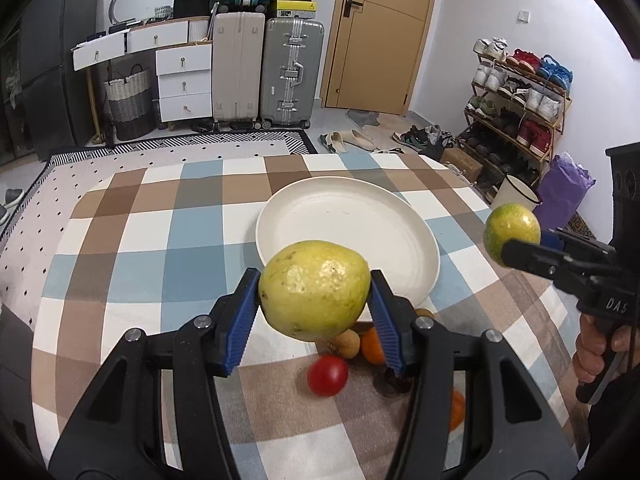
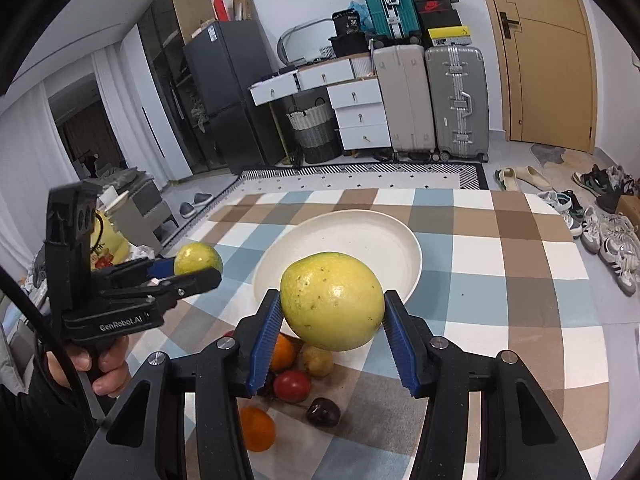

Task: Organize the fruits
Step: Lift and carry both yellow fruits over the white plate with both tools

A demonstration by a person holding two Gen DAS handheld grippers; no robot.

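In the left wrist view my left gripper (image 1: 314, 280) is shut on a yellow-green guava (image 1: 314, 296), held above the table just in front of the white plate (image 1: 344, 220). A second guava (image 2: 332, 304) sits between the blue pads of my right gripper (image 2: 331, 298), which is shut on it in the right wrist view, also just short of the plate (image 2: 352, 236). Each gripper shows in the other's view, off to the side, with its fruit. Under the grippers lie a red tomato (image 1: 327, 375), oranges (image 2: 258, 428), a dark fruit (image 2: 323, 411) and a small tan fruit (image 2: 317, 360).
The checked tablecloth (image 1: 180, 216) covers the table. Beyond the far edge stand suitcases (image 1: 290, 72), white drawers (image 1: 184, 80), a basket (image 1: 130, 104) and a door (image 1: 384, 36). A shoe rack (image 1: 516, 96) lines the right wall. A person's hand (image 2: 108, 372) holds the left gripper's handle.
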